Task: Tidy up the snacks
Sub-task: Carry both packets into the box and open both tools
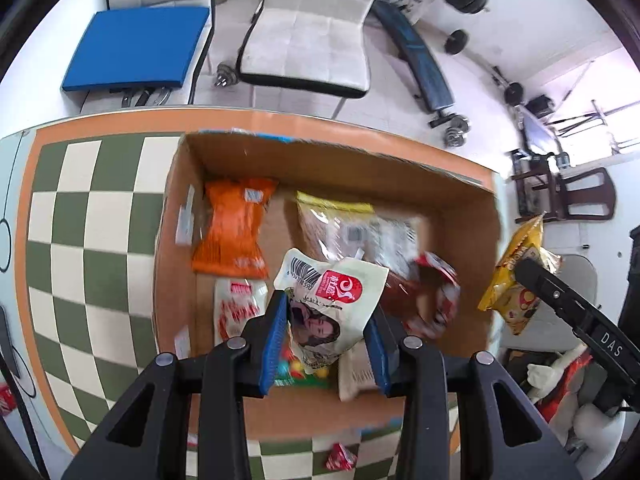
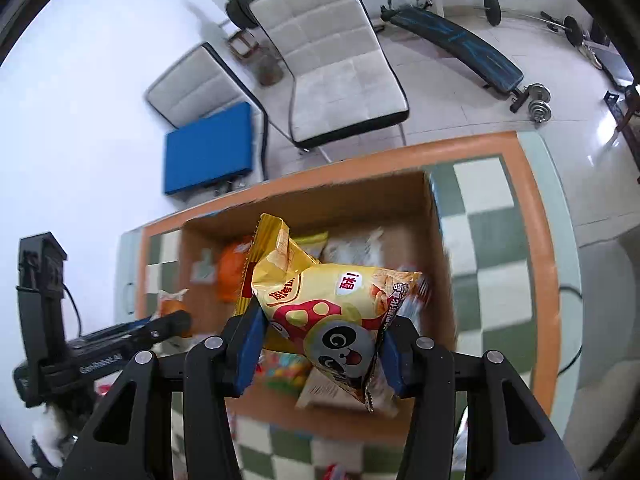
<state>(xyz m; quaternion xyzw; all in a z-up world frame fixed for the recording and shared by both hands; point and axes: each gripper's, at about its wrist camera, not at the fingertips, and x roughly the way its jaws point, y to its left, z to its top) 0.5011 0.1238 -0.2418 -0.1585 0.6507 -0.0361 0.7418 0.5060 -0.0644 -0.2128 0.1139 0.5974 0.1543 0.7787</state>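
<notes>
A cardboard box [image 1: 320, 160] sits on the checkered table and holds several snacks: an orange packet [image 1: 232, 228], a clear bag with yellow top [image 1: 352, 228], a red-and-white packet [image 1: 238, 312]. My left gripper [image 1: 328, 340] is shut on a cream snack packet [image 1: 332, 304] above the box. My right gripper [image 2: 320, 344] is shut on a yellow panda chip bag [image 2: 332, 312] above the same box [image 2: 400, 196]. The yellow bag also shows in the left wrist view [image 1: 516, 280], at the box's right side.
The green-and-cream checkered table [image 1: 92, 240] has an orange border. A small red candy [image 1: 340, 456] lies on the table near the box. White chairs [image 1: 312, 40], a blue cushion [image 1: 136, 48] and a weight bench [image 2: 456, 44] stand beyond the table.
</notes>
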